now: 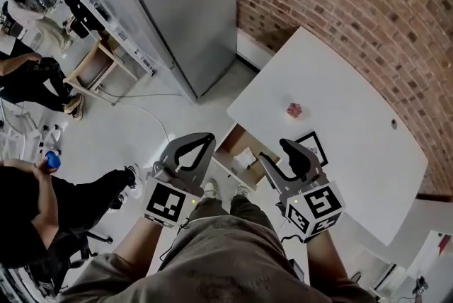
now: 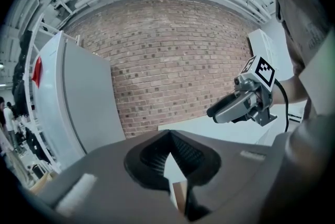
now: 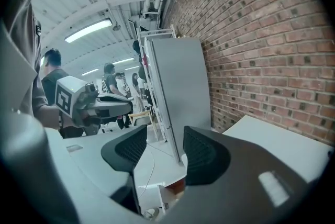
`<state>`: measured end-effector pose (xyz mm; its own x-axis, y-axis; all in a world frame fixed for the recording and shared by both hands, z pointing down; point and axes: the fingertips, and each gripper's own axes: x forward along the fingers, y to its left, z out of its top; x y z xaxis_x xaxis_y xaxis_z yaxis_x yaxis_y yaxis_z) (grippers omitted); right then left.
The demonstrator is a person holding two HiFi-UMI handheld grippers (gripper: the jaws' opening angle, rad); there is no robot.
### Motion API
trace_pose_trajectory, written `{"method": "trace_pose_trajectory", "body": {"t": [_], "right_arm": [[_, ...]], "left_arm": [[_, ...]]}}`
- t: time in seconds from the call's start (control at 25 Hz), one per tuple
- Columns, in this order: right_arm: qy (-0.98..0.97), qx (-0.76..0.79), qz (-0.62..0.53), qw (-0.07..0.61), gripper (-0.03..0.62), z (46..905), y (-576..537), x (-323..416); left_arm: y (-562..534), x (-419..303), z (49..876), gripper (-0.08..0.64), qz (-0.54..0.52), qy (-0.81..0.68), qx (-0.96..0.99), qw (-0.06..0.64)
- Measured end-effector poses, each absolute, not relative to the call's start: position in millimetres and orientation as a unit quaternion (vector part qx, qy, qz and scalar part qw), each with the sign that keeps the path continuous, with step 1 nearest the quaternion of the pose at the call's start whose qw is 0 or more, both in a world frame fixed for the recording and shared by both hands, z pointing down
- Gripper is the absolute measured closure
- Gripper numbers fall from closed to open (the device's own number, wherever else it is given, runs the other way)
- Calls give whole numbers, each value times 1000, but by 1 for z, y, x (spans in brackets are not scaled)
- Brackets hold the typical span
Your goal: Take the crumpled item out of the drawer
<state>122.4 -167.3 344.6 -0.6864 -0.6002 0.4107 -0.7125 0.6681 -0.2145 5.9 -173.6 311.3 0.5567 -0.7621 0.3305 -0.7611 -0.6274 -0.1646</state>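
So I'm just starting: left tongs [image 1: 209, 138] pinched together, empty; right tongs [image 1: 274, 153] spread apart. Paper [image 1: 245, 158] sits in the drawer [image 1: 228, 143] between them, lower down. Next, right tongs should dip in.

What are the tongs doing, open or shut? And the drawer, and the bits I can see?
Left tongs: shut, empty.
Right tongs: open, empty.
Drawer: pulled open.
White item: lying in the drawer, not held.
Pink item: lying on the white table, not held.
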Motion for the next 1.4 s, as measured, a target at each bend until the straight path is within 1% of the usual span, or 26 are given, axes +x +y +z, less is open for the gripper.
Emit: {"method": "trace_pose_trajectory", "body": {"t": [0.12, 0.32, 0.6, 0.76, 0.88, 1.4], "right_arm": [[-894, 368, 193, 170, 347, 362, -169, 112], [-884, 363, 212, 201, 348, 402, -169, 97], [-867, 360, 244, 242, 354, 473, -166, 85], [-862, 352, 235, 278, 354, 513, -162, 76], [-862, 347, 228, 291, 364, 540, -159, 68], [-814, 324, 275, 395, 359, 706, -152, 76]], "left_arm": [[-179, -11, 333, 558, -194, 440, -877, -24], [-187, -29, 363, 558, -205, 442, -872, -48], [-188, -44, 428, 558, -244, 435, -863, -81], [-183, -48, 467, 558, -268, 420, -861, -104], [-179, -51, 492, 558, -286, 410, -859, -110], [-182, -56, 617, 558, -307, 387, -854, -163]]}}
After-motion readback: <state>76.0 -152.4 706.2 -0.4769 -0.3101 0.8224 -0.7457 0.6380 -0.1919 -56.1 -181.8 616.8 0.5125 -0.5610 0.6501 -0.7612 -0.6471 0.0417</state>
